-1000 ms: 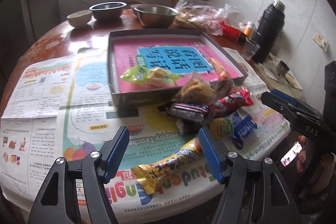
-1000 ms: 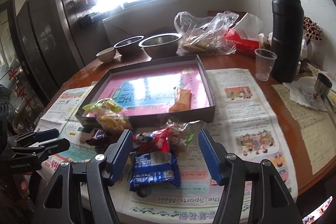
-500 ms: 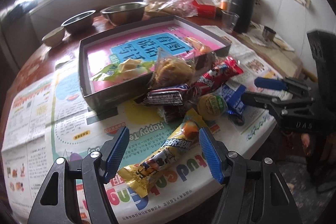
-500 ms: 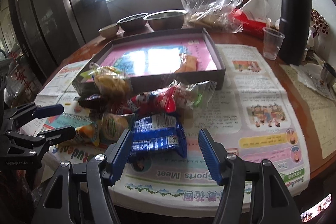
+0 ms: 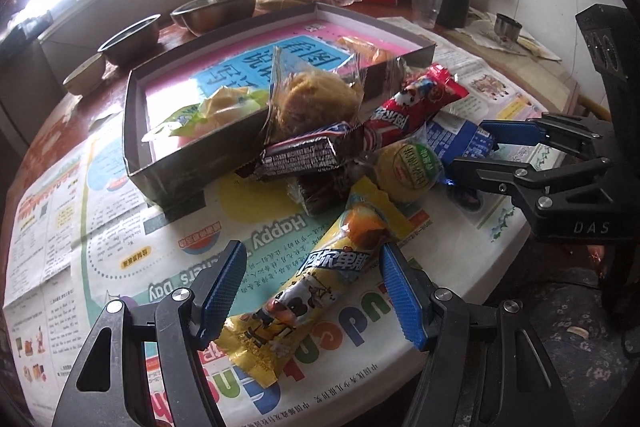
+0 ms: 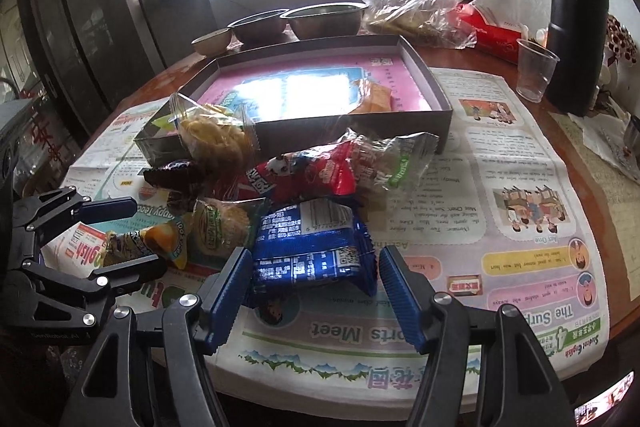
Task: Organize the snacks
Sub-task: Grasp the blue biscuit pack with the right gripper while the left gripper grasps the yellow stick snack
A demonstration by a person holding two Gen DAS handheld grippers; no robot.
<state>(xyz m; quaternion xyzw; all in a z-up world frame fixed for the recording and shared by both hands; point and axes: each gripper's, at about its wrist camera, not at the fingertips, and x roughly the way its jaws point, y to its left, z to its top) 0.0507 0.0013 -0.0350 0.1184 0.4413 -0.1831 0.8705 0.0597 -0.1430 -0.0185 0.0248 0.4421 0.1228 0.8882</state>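
Note:
A pile of snacks lies on newspaper in front of a dark shallow box (image 5: 188, 163) (image 6: 424, 67) lined pink. My left gripper (image 5: 312, 291) is open with its fingers either side of a long yellow snack pack (image 5: 320, 275), which also shows in the right wrist view (image 6: 140, 239). My right gripper (image 6: 314, 295) is open around a blue packet (image 6: 316, 247), also seen in the left wrist view (image 5: 452, 139). A red pack (image 5: 416, 103) (image 6: 304, 171), a dark bar (image 5: 308, 155), a round yellow cake (image 5: 412, 167) and a clear-wrapped cake (image 5: 316, 99) sit in the pile. A green-yellow snack (image 5: 216, 111) and an orange one (image 6: 378, 99) lie in the box.
Behind the box stand metal bowls (image 6: 324, 19), a small bowl (image 5: 84, 79), a plastic bag of food (image 6: 416, 3), a red box (image 6: 492, 27), a plastic cup (image 6: 534, 71) and a black flask (image 6: 576, 27). The table's front edge is right below both grippers.
Both grippers have moved forward and down to the snack pile. The left one now straddles the yellow pack, the right one the blue packet. Both stay open.

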